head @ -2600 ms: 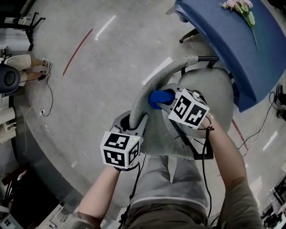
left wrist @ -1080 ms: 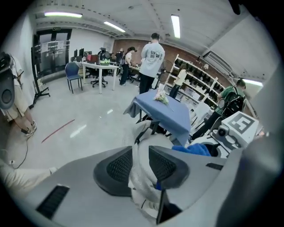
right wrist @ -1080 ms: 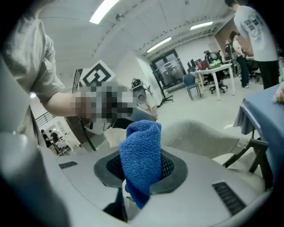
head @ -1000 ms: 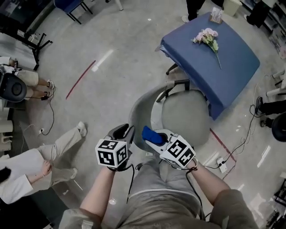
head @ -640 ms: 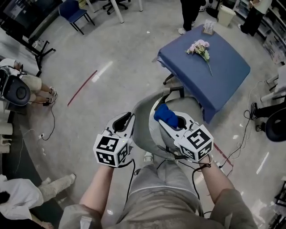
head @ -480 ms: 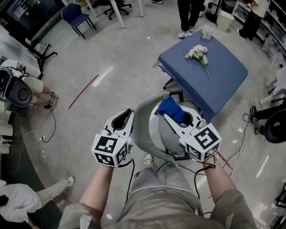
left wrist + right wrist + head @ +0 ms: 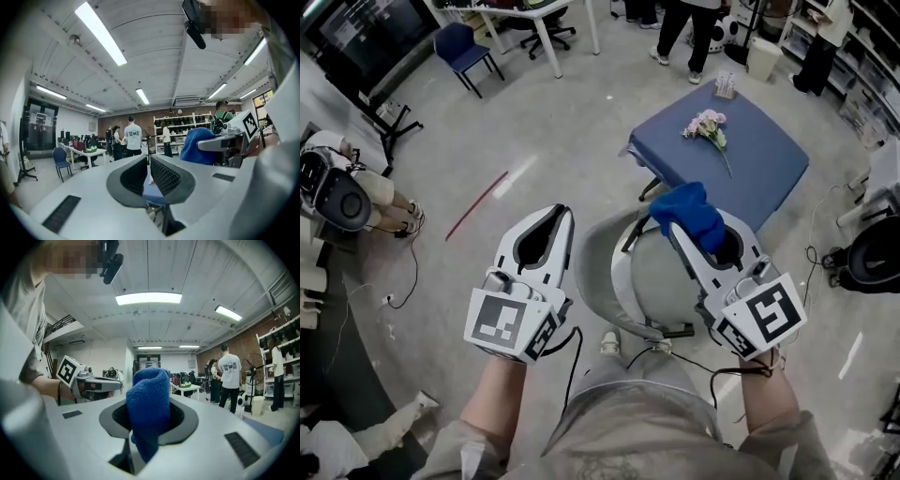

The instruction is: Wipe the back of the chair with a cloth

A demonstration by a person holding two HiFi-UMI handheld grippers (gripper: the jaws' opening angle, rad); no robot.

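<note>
**Blue cloth pinched in the right tongs, grey chair below**

Towelling-textured blue cloth [image 7: 688,210] bunches up out of the right tongs [image 7: 694,231], whose jaws are clamped on a fold of it. Its loose end stands above the tips and flops over. It looks soft, light and limp, so it should mould to a curved surface. It is probably best gripped by a thick fold (as here) rather than a thin edge that might slip free.

The left tongs [image 7: 557,217] are beside the right, jaws closed together with nothing between them. Neither pair touches anything else.

Beneath and between them is the grey chair [image 7: 661,281]. Its curved backrest [image 7: 598,272] is on the side nearest the person and well apart from the cloth, so no wiping is under way at this moment.

Beyond the chair stands a blue table [image 7: 750,178] with a bunch of pink flowers [image 7: 707,126] lying on it. Farther off, people [image 7: 673,28] stand near a white desk [image 7: 539,11].
</note>
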